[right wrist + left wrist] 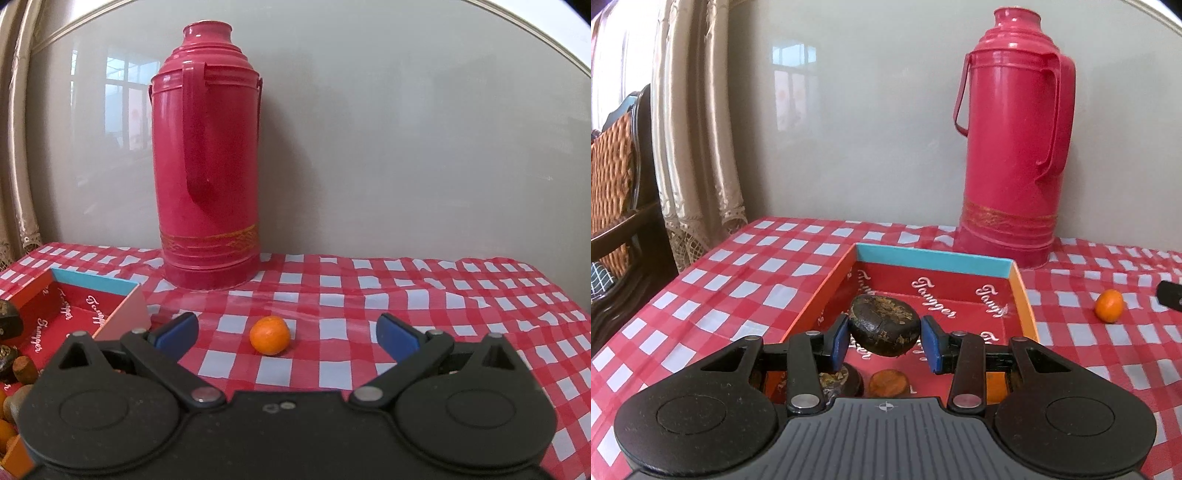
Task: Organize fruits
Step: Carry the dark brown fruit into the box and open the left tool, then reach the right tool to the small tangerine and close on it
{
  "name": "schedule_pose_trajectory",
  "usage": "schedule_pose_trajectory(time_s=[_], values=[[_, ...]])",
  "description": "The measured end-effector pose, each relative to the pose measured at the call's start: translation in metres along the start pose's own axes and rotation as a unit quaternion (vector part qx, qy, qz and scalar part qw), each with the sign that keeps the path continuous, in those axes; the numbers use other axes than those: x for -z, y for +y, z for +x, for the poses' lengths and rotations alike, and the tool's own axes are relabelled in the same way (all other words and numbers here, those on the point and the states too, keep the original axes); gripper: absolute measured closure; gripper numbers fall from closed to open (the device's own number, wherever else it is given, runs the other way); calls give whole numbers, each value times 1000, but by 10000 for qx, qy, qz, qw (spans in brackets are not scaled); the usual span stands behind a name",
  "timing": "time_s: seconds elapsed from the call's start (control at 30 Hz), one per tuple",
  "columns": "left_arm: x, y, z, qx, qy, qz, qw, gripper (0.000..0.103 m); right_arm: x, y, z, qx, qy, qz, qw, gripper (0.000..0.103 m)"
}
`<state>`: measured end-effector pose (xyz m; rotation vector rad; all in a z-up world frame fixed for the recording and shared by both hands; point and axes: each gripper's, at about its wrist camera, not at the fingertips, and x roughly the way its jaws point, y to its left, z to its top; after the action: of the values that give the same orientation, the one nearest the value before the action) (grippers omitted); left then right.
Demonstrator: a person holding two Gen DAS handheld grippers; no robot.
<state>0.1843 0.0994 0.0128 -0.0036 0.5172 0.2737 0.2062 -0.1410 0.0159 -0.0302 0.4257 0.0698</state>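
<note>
My left gripper (885, 341) is shut on a dark brown dried fruit (884, 325) and holds it above the red box (1023, 299), whose far wall is blue. More fruits lie in the box under the fingers, one dark (836, 382) and one orange-brown (889, 384). A small orange tangerine (269, 335) sits on the checked tablecloth just ahead of my right gripper (286, 334), which is open and empty with its blue pads on either side of it. The tangerine also shows in the left wrist view (1109, 305), right of the box.
A tall pink thermos (1012, 140) stands behind the box against the wall; it also shows in the right wrist view (207, 162). A chair (617, 177) and curtain (690, 129) stand left of the table. The box corner (122, 310) is close to my right gripper's left finger.
</note>
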Motion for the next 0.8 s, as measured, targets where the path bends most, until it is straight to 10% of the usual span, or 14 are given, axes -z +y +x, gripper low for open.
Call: schedule_pose_trajectory(time_s=[0.17, 0.63, 0.8], values=[[-1, -4, -7, -203, -245, -18, 9995, 19, 3, -5, -1, -17, 1, -13, 10000, 6], [-3, 13, -11, -328, -418, -103, 9985, 16, 7, -3, 21, -35, 18, -248, 9997, 7], [-2, 37, -11, -518, -448, -206, 9974, 16, 15, -4, 50, -131, 381, -112, 9991, 25]])
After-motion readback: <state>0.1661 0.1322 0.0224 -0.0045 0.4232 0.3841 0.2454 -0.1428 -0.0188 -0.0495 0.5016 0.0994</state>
